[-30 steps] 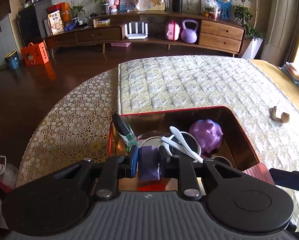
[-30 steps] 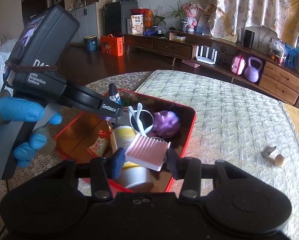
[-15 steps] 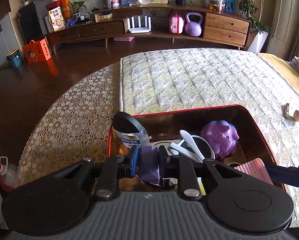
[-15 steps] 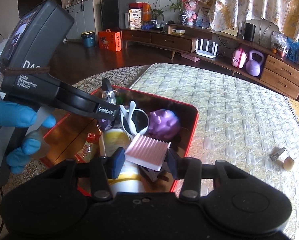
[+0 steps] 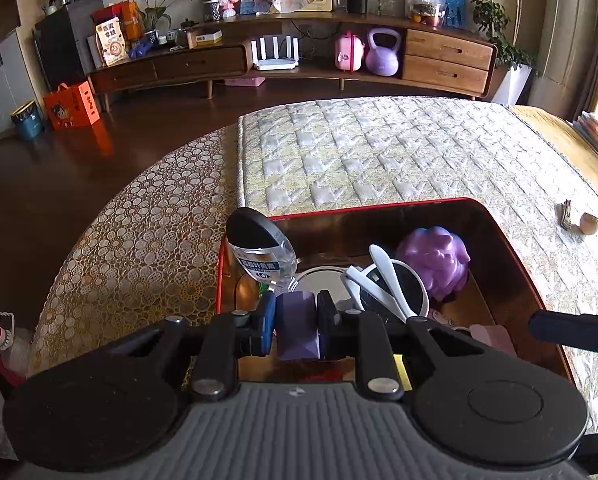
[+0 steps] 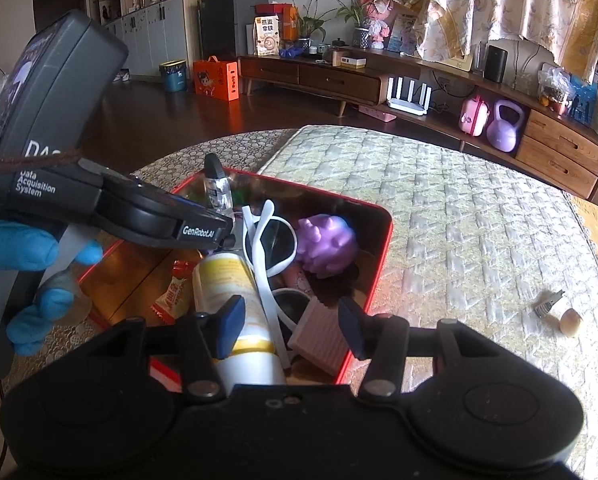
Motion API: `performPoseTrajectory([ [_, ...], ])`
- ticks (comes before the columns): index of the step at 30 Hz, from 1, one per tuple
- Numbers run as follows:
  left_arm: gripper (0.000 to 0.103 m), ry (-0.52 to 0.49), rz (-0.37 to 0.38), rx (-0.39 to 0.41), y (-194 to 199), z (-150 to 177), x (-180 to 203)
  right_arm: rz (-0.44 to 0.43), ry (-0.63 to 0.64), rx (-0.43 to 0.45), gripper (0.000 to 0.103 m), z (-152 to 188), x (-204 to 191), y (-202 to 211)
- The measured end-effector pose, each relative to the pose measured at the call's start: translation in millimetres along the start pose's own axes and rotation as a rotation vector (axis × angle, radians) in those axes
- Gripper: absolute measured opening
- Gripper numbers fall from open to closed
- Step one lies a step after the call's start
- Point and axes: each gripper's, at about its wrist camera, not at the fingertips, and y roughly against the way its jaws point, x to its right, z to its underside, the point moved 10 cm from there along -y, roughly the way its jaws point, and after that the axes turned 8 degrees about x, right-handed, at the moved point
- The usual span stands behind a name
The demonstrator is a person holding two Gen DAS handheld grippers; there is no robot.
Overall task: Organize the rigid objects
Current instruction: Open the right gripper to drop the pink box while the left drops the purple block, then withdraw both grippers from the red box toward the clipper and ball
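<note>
Pink ribbed block (image 6: 319, 336) lies in red tray (image 6: 383, 248), right tongs (image 6: 291, 326) just opened off it; left tongs (image 5: 297, 328) clamp purple block (image 5: 297, 326).

We read "GenRobot.AI" in white on the black arm of the left gripper (image 6: 219, 236) | "Data Acquisition System" under partly hidden "DA…" on its grey body (image 6: 39, 148) | Chinese characters on snack bag (image 6: 267, 36) on the sideboard, too small to read | bottle label (image 5: 261, 266) print illegible
</note>
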Motion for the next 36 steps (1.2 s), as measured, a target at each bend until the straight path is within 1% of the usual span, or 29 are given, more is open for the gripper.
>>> performPoseTrajectory([
  [16, 0.022, 0.009, 0.017, 0.011, 32.1, 8.4, 4.8, 0.001, -0.021, 0.030, 0.054, -4.9, -3.8, 29.2],
  [19, 0.022, 0.007, 0.022, 0.015, 40.3, 9.0, 8.0, 0.001, -0.025, 0.043, 0.057, -6.8, -4.2, 35.9],
  [22, 0.024, 0.009, 0.031, 0.021, 49.8, 9.2, 11.6, 0.002, -0.031, 0.059, 0.063, -7.7, -4.1, 43.3],
  [25, 0.039, 0.014, 0.042, 0.039, 60.9, 7.8, 15.6, 0.000, -0.037, 0.072, 0.064, -8.0, -2.8, 51.4],
  [26, 0.052, 0.017, 0.045, 0.046, 64.4, 7.1, 16.8, 0.000, -0.038, 0.076, 0.064, -7.9, -2.5, 54.5],
  [27, 0.062, 0.019, 0.046, 0.058, 68.9, 5.7, 17.9, 0.001, -0.037, 0.079, 0.064, -7.8, -1.7, 56.9],
  [30, 0.063, 0.015, 0.053, 0.073, 78.8, 3.2, 24.3, 0.006, -0.043, 0.093, 0.065, -7.4, 1.5, 65.8],
  [32, 0.063, 0.012, 0.055, 0.077, 83.9, 1.9, 29.1, 0.014, -0.051, 0.109, 0.073, -7.4, 6.1, 72.7],
  [35, 0.064, 0.009, 0.065, 0.081, 90.5, -0.5, 38.0, 0.012, -0.061, 0.129, 0.078, -7.2, 11.9, 83.1],
  [36, 0.066, 0.009, 0.069, 0.081, 92.2, -1.1, 40.7, 0.009, -0.064, 0.137, 0.079, -6.7, 13.5, 86.4],
])
